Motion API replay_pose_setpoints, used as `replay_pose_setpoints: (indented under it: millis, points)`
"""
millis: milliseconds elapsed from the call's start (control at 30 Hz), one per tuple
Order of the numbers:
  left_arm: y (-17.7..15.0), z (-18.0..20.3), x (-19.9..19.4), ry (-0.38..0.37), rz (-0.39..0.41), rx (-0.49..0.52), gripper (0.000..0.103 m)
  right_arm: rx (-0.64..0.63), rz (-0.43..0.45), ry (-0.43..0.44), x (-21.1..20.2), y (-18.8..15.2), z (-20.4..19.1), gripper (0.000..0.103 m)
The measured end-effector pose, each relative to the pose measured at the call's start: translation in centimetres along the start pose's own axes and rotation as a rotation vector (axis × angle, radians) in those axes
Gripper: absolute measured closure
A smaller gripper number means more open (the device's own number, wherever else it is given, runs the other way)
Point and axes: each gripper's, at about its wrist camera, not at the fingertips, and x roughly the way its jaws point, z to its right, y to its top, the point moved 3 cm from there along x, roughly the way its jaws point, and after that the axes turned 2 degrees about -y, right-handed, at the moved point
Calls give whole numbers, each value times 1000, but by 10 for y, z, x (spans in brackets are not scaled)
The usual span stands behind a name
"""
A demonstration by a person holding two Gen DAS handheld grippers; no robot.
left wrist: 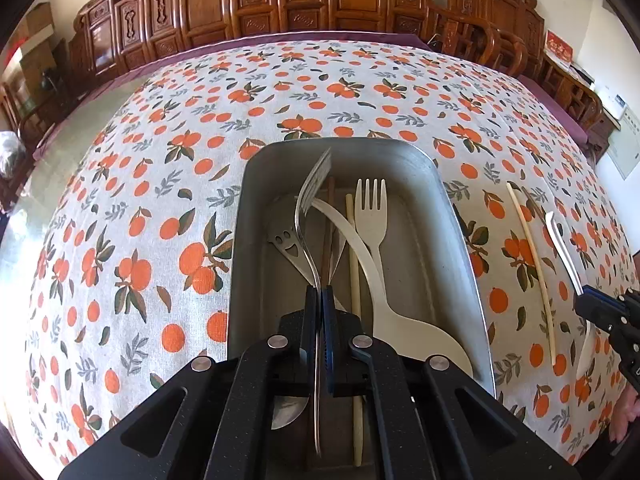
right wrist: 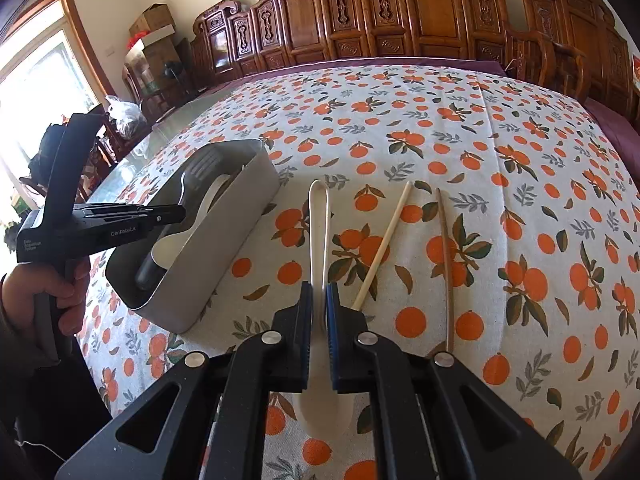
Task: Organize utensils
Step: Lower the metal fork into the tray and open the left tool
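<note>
1. Left gripper hangs over the grey metal rectangular tray, jaws clamped on the thin handle of a shiny steel fork. The tines point up and away, above the utensils already lying inside. The grip sits far down a slim, slick handle, so the fork could swivel between the jaws and drop crooked.
2. The tray is crowded: a cream plastic fork, a cream plastic spoon, a steel slotted spoon with a smiley cut-out and a pale chopstick. If the steel fork is let go from up there, it may land across them or bounce against the wall.
3. Right gripper is low on the orange-print tablecloth worktop, jaws closed on the neck of a white plastic spoon. The bowl lies under the gripper, so a lift could tip it and let it slide out.
4. A pale wooden chopstick lies touching the right jaw; a brown chopstick lies just beyond. Any sideways sweep may roll them.
</note>
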Motion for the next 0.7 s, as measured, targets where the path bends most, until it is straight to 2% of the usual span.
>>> replay_pose_setpoints:
  millis: [333,400,700]
  points:
    - [-9,8,-28,7,56,45,98,-3,6,9,-5,-3,-3,95]
    - [-12,9,-37,-4,77,53,92,-11,5,11,-6,-3,-7,95]
    - [-24,2,-72,-44,181,55,85,-56,-11,-11,-9,0,-30,95]
